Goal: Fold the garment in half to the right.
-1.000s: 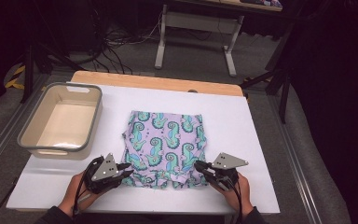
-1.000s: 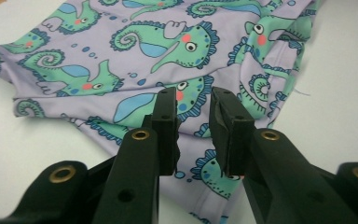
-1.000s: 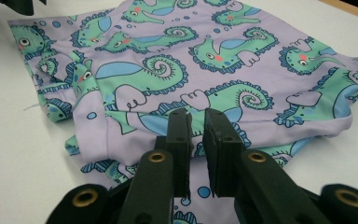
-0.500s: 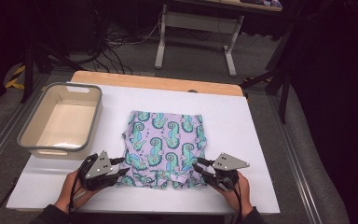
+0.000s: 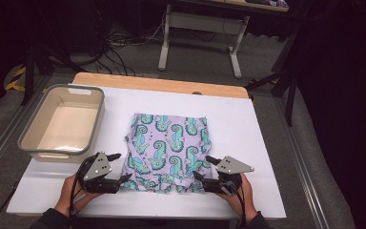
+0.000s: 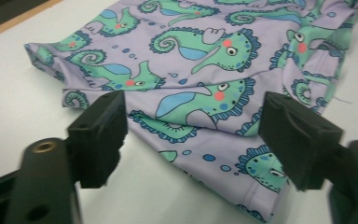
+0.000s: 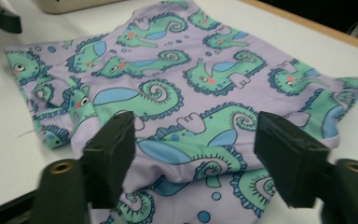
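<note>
A lilac garment [image 5: 169,148] printed with teal seahorses lies folded flat in the middle of the white table [image 5: 248,124]. My left gripper [image 5: 120,167] sits at the garment's near left corner. Its jaws have just been opening and now stand wide apart, with the cloth [image 6: 205,70] lying loose below and between them, untouched by the pads. My right gripper [image 5: 202,167] is at the near right corner. Its jaws have also just been opening and straddle the fabric [image 7: 191,79] without pressing on it.
A grey-rimmed, cream plastic bin [image 5: 62,124] stands on the table's left side, with nothing in it. A wooden strip [image 5: 162,85] runs along the table's far edge. Beyond it are a desk frame and cables on the floor.
Both grippers' jaws have opened and let go of the garment's near edge. The left gripper has drawn back slightly to the left. The garment lies still.
</note>
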The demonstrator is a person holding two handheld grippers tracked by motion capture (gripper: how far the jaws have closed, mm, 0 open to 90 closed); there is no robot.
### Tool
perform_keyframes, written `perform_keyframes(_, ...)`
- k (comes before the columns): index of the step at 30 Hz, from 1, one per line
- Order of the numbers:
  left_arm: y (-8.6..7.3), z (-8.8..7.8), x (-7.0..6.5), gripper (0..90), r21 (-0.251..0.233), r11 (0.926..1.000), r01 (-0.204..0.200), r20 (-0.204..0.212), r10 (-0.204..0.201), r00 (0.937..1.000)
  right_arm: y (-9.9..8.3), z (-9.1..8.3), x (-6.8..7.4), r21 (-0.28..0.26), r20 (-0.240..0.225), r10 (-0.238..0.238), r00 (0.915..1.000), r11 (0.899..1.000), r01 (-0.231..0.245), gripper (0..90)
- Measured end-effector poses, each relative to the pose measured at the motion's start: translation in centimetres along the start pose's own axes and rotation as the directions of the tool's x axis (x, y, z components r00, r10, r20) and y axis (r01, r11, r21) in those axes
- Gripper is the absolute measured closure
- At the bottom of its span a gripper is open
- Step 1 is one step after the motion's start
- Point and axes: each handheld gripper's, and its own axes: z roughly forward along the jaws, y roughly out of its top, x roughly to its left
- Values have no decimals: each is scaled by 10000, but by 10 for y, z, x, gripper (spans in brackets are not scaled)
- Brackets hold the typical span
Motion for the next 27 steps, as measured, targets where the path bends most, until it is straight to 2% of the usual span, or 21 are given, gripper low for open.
perform_keyframes(1,-1,0,0,171,-73,9999,127,-263,-129,9996,0,-1,0,-72,68,46,10000,10000,-46,250)
perform_keyframes(2,-1,0,0,140,-73,9999,127,-263,-129,9996,0,-1,0,-152,97,63,9999,9999,-61,234)
perform_keyframes(3,-3,1,0,126,-100,9997,211,-475,-216,9986,1,-1,0,-190,143,6,9999,9998,-3,223)
perform_keyframes(9,-8,-1,1,90,-94,9994,333,-497,-337,9982,0,1,-2,-348,334,78,9994,9994,-66,187)
perform_keyframes(11,-10,-4,1,89,-151,9992,361,-573,-369,9977,1,2,-1,-409,193,17,9998,9992,-9,208)
perform_keyframes(16,-13,-9,3,102,-255,9984,495,-667,-511,9965,4,6,3,-398,-9,-197,9998,9990,196,192)
perform_keyframes(27,-20,-14,4,82,27,9986,521,-619,-519,9967,13,12,10,-584,-513,-237,9984,9981,207,198)
